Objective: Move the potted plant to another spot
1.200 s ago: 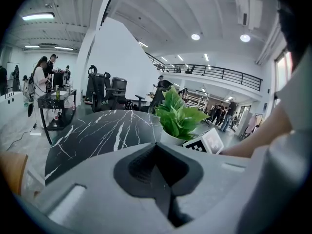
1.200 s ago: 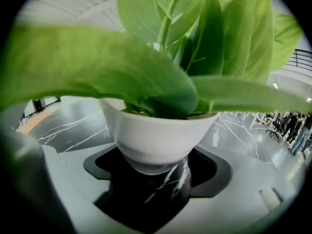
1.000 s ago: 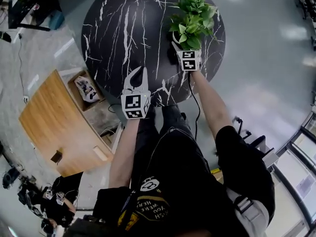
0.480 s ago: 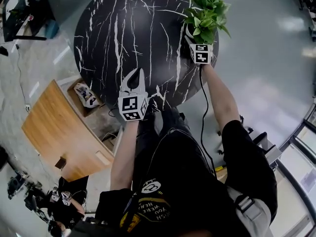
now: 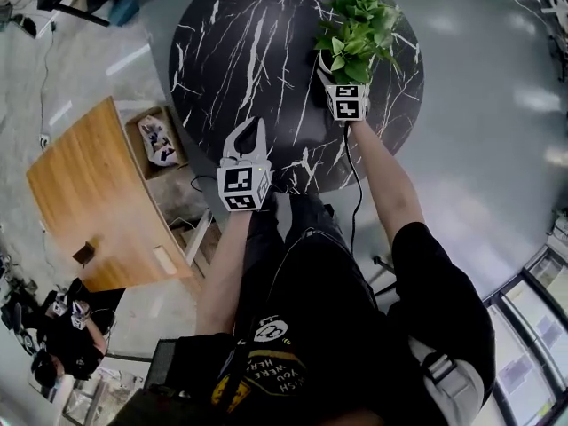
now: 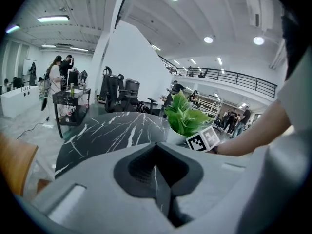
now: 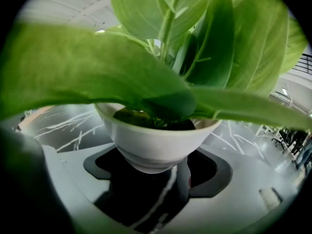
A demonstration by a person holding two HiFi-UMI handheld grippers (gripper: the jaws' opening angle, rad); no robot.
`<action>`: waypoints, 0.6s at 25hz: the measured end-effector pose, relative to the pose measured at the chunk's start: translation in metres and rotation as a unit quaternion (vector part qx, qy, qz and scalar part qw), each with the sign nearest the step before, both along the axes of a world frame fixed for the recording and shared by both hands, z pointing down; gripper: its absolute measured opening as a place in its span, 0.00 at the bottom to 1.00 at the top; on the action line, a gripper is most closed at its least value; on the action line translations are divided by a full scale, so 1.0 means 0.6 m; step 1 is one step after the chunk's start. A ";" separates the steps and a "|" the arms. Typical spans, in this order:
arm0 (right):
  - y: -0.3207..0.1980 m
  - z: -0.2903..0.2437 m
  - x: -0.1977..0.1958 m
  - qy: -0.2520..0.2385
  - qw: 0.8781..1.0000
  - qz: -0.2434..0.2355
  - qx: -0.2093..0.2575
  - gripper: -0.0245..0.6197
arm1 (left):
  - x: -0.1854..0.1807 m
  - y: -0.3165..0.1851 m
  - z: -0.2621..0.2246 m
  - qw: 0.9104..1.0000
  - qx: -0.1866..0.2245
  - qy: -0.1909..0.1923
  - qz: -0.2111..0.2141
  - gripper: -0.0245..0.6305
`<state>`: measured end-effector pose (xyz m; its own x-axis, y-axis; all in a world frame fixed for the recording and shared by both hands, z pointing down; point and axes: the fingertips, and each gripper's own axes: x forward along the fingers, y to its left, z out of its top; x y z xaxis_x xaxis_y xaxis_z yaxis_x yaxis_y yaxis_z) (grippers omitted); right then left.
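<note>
Round black marble table (image 5: 248,43) on glossy grey floor (image 5: 479,149), wooden desk (image 5: 89,202) off its left, plant (image 5: 355,25) over the table's far right, white pot (image 7: 156,145) clamped in the right gripper (image 5: 327,71) on an outstretched arm, left gripper (image 5: 250,131) closed, empty, above the near rim.
</note>
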<state>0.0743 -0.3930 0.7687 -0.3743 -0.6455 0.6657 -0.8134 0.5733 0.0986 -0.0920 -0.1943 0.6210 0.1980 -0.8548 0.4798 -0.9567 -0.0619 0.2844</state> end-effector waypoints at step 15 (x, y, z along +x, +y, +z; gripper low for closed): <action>0.251 -0.003 -0.493 -0.004 0.961 -0.276 0.007 0.70 | -0.216 0.200 0.007 0.982 -0.005 0.009 -0.190 0.04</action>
